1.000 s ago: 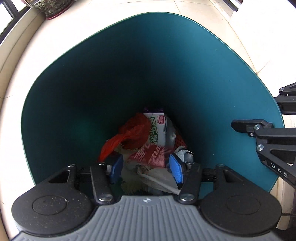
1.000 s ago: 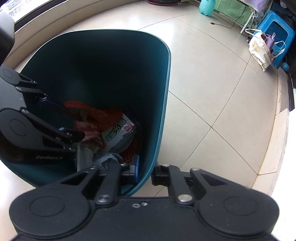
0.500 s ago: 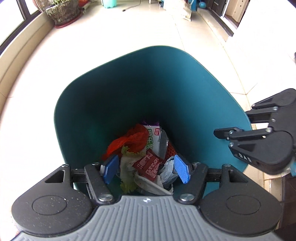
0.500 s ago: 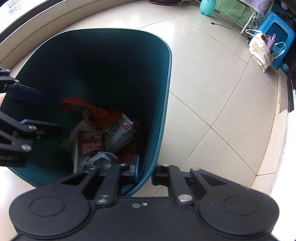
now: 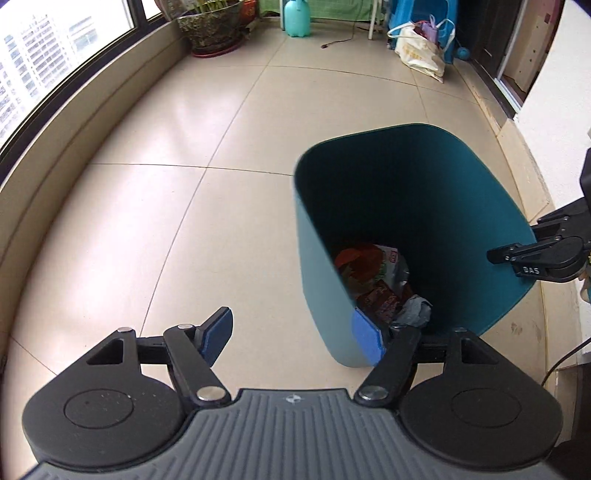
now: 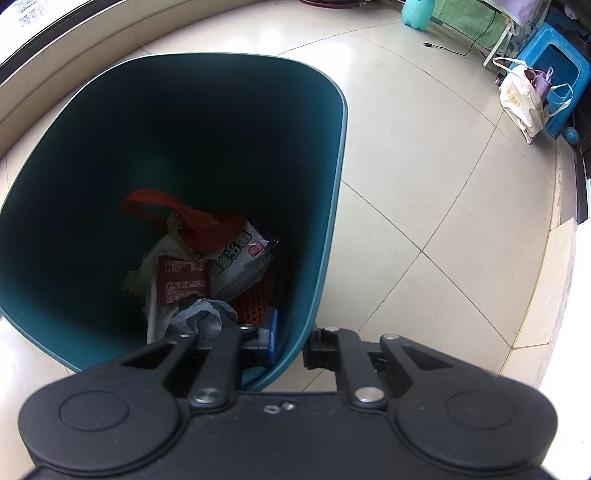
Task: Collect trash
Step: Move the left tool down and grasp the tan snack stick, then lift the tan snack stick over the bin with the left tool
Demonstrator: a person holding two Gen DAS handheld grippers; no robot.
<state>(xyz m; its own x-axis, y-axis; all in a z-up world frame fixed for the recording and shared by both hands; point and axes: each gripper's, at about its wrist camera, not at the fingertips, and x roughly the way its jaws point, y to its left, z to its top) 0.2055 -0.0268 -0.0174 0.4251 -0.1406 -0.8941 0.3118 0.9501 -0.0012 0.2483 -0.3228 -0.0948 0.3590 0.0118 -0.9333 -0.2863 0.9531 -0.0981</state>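
Right claw [image 6: 291, 345] pinches teal plastic bin's rim [image 6: 325, 236]; left claw [image 5: 291, 338], just been spreading, holds nothing.

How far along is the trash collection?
Done: wrappers, red plastic bag and crumpled paper sit in the teal plastic bin. In hand: right gripper pinches the bin's rim; left gripper, just opening, holds nothing. Left: no loose trash visible on the floor.

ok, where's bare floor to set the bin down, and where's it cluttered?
Free: tile between the window ledge and the teal bin, and tile right of the bin. Crowded: far end, around the plant pot, tote bag and blue stool.
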